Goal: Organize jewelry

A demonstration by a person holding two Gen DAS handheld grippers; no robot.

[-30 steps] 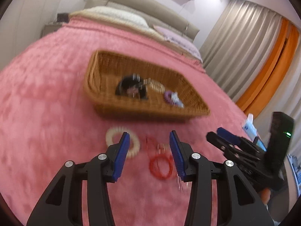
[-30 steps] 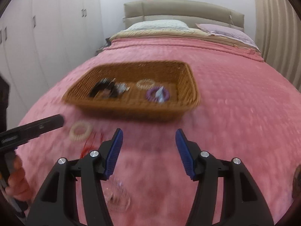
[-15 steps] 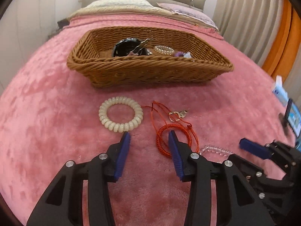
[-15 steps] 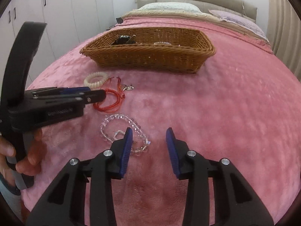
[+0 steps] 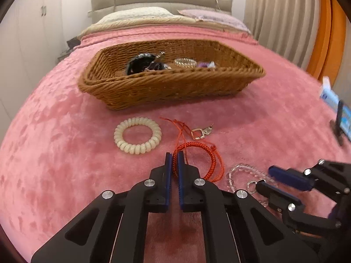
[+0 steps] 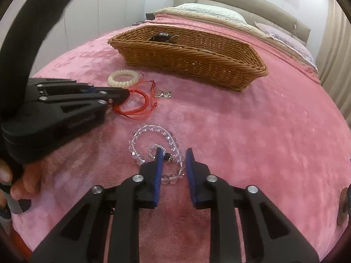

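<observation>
Left wrist view shows my left claw pinched nearly closed on the near edge of a red braided cord bracelet, which lies on the pink bedspread just in front of a wicker basket. The bracelet is a thick woven loop with thin loose red strings trailing from it toward a small gold clasp charm just beyond. Those strings are my worry: when I lift, they may snag on the plush fabric or drag the charm along, and my hold covers only one narrow stretch of cord, so the loop could slip free on the way to the basket. Right wrist view shows my right claw parted, its fingers set either side of the near part of a clear crystal bead bracelet, not yet gripping; the smooth round beads could roll out sideways if I close off-centre. A cream spiral hair tie rests to the left of the red bracelet, apart from it. Inside the basket I can make out a dark round item, a pale beaded ring and something purple. Pillows and a padded headboard lie beyond.
</observation>
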